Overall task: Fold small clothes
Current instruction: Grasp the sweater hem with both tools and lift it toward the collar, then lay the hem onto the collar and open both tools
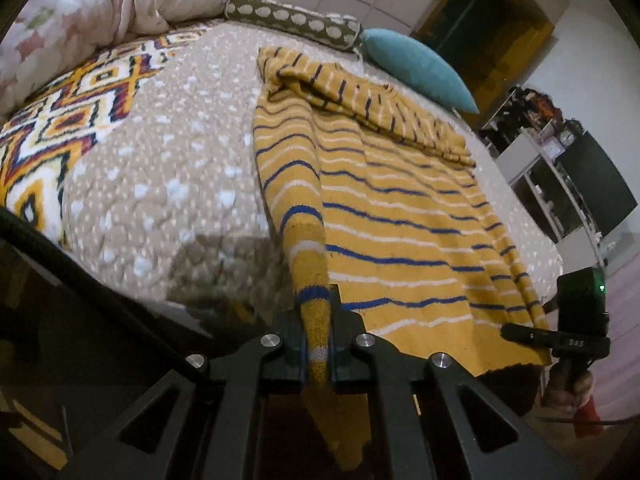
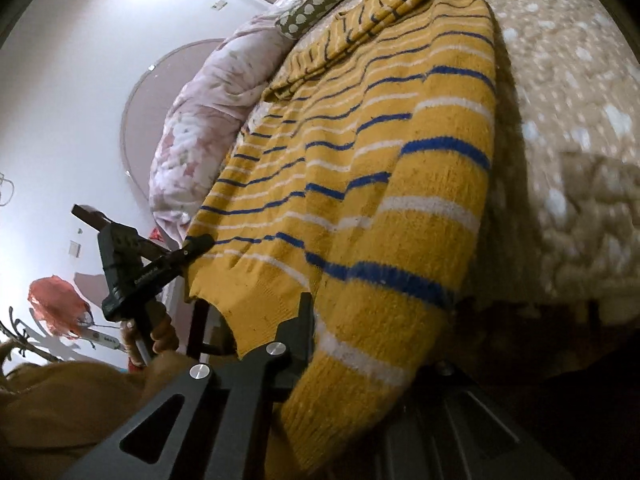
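A yellow knit sweater (image 1: 400, 200) with blue and white stripes lies on the bed, one sleeve folded across its far end. My left gripper (image 1: 317, 340) is shut on a sleeve of the sweater, which runs between its fingers. My right gripper (image 1: 532, 336) shows in the left wrist view at the sweater's near right hem corner, shut on it. In the right wrist view the sweater (image 2: 360, 168) fills the middle and drapes over my right gripper (image 2: 320, 340), hiding its right finger. The left gripper (image 2: 192, 246) shows there at the sweater's left edge.
The bed has a beige dotted cover (image 1: 160, 168) and a patterned blanket (image 1: 60, 120). A floral duvet (image 1: 100, 4), a spotted bolster (image 1: 292, 18) and a teal pillow (image 1: 416, 64) lie at the far end. Shelves (image 1: 560, 168) stand at the right.
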### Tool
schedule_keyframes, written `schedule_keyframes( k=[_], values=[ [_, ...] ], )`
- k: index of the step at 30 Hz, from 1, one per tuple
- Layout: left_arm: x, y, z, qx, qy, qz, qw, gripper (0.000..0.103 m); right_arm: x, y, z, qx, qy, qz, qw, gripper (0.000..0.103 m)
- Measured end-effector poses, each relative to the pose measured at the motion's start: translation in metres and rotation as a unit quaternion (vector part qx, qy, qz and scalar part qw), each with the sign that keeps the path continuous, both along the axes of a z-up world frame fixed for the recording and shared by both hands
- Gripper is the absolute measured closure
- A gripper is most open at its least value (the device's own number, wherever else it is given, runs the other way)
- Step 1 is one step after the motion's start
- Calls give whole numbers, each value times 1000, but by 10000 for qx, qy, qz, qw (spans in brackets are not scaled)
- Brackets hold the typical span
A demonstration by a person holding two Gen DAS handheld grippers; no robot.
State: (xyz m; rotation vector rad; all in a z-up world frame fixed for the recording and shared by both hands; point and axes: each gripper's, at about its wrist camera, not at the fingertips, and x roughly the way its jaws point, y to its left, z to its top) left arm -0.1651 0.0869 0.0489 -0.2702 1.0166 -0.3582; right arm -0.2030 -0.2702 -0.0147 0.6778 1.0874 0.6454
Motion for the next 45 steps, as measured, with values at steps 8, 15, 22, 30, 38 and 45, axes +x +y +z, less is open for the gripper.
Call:
schedule_keyframes(
  k=[8, 15, 22, 30, 38, 45],
  values=[
    [38, 4, 25, -184, -320, 68, 9993, 96, 26, 6, 37, -112, -554, 39, 9984, 95],
    [142, -18, 71, -180, -789, 105, 9967, 96, 107, 0, 108, -578, -1514, -397, 9860, 95],
    [251, -42, 62, -88, -383, 335, 9987, 96, 209, -13, 112, -823, -1311, -917, 9837, 95],
    [311, -42, 24, -280, 255, 643, 9972, 93, 284, -31, 74, -603, -573, -1309, 9879, 87],
    [343, -22, 3, -1698, 804, 876, 9783, 68, 341, -61, 28, 350, 157, -1898, 9811, 50],
    [351, -5, 4, -2386, 779, 935, 9635, 56, 364, -70, 20, 1022, 310, -2228, 9690, 37]
  ],
)
